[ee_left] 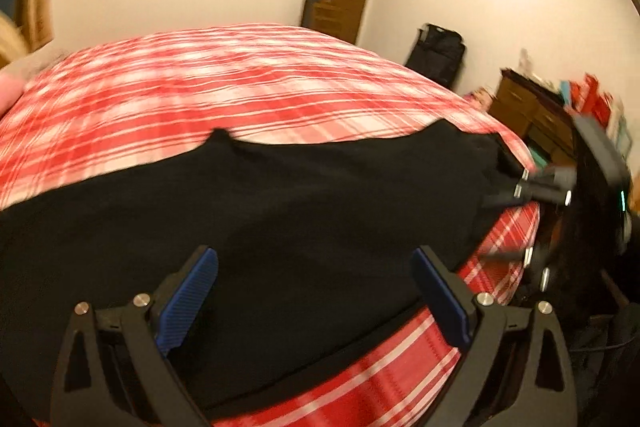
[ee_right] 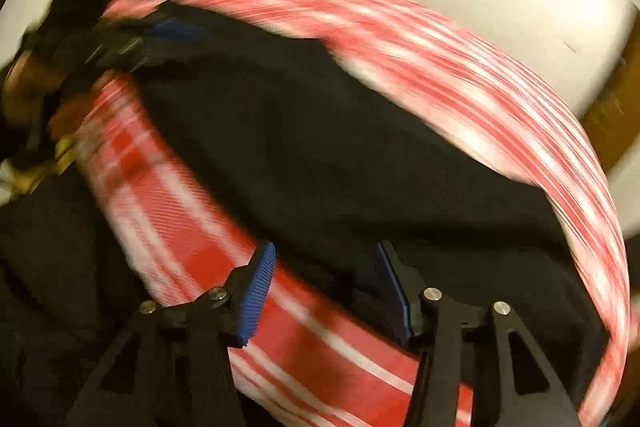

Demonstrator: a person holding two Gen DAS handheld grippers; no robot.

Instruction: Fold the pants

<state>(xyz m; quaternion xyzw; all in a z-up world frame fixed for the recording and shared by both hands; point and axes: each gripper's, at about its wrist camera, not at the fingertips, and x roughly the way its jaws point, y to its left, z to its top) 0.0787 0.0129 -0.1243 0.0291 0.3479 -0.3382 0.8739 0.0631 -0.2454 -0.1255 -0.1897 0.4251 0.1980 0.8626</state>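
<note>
Black pants: spread flat on red-checked bed, long axis crosswise ahead of both grippers. Left gripper: jaws spread, empty, directly over cloth. Right gripper: spread, empty, straddling the near hem; probably nearer an edge.

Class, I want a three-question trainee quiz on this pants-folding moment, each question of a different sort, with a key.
1. True or false: the black pants lie on a red and white checked bedspread.
2. Multiple choice: the left gripper is A) shut on the pants, B) open above the pants, C) out of view.
3. Fill in: the right gripper is open at the pants' near ____, with bedspread showing under one finger.

Key: 1 true; 2 B; 3 edge.
</note>
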